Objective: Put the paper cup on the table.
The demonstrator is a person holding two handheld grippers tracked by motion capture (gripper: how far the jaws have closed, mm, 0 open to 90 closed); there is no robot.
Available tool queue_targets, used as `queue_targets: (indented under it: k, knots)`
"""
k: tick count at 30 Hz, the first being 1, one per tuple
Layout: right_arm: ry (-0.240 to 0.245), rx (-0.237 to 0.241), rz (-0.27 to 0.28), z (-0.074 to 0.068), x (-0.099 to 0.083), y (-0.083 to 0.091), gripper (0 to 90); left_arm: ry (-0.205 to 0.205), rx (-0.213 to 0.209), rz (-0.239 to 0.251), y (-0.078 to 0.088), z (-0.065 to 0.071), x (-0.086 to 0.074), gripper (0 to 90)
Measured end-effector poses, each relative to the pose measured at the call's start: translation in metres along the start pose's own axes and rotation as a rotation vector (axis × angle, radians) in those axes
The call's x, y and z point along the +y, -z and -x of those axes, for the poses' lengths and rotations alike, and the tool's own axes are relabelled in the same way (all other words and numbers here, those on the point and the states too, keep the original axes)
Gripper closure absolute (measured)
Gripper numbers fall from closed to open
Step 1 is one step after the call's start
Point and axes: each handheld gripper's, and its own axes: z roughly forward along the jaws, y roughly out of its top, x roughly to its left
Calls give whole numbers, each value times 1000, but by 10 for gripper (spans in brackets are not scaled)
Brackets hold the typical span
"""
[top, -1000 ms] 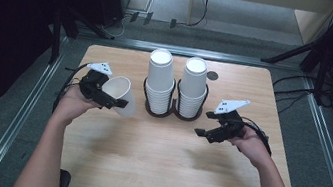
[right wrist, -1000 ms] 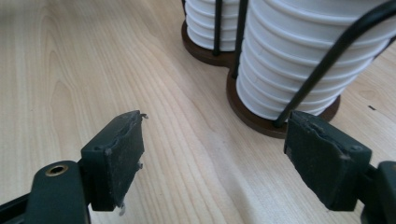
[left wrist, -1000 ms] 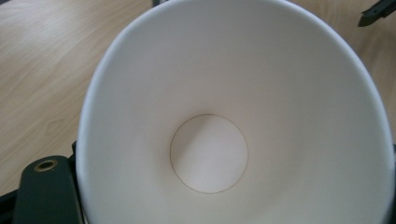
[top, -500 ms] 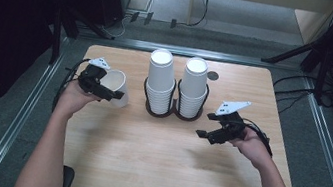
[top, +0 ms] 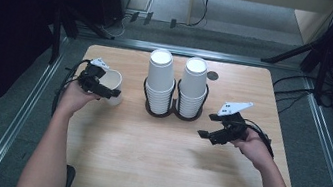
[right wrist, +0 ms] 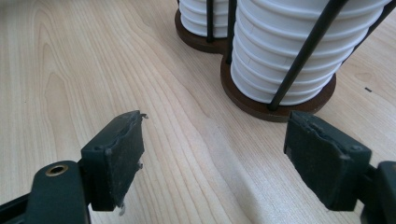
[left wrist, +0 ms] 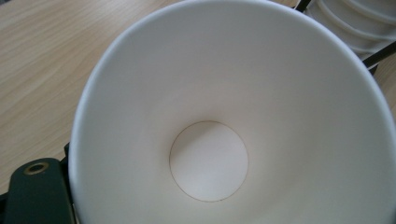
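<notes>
My left gripper (top: 104,89) is shut on a white paper cup (top: 113,84) at the left of the wooden table (top: 142,170). The cup stands mouth up; I cannot tell whether its base touches the table. In the left gripper view I look down into the cup (left wrist: 210,158), and one black jaw shows at the bottom left. Two tall stacks of white cups (top: 161,77) (top: 193,83) stand in a black wire holder (top: 171,112) at the table's middle back. My right gripper (top: 206,134) hovers open just right of and in front of the holder, with nothing between its fingers (right wrist: 116,158).
The right stack (right wrist: 289,51) and the holder's brown base (right wrist: 280,107) lie close ahead of my right gripper. A small dark disc (top: 213,75) sits near the table's back edge. Metal rails run along both sides of the table.
The left gripper has shifted a little with the cup, which now stands more upright. The right gripper has edged slightly left and stays open.
</notes>
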Motion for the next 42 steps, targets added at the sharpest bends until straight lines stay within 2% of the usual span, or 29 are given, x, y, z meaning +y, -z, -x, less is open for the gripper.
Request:
queue_targets:
  k: [5,11,13,15,16,23,33,38,39,42]
  knots:
    - [9,-5,-11,-1,0,-2,207,11,5,-20,-6,-3,-3,107]
    - [13,-6,-13,-1,-1,-2,207,0,13,-57,-11,0,-3,105]
    - [18,-9,-13,-1,-1,-2,210,7,14,-52,-11,0,-2,95]
    - [19,-7,-23,-2,-2,-3,211,29,10,-51,-11,0,-1,5]
    - [23,-8,-24,-2,-2,-4,210,35,1,-45,-11,0,-1,0]
    - [33,-9,-34,-3,-2,-5,210,48,-28,-19,-4,-1,0,0]
    - [38,-13,-34,-5,-2,-1,210,73,-44,25,12,-5,4,0]
    - [30,-19,-30,-4,-2,0,211,75,-30,16,17,-3,7,0]
    - [30,-20,-30,-4,-2,1,211,70,-19,22,19,-3,8,0]
    - [35,-18,-29,-4,-2,1,211,70,-21,38,25,-2,11,0]
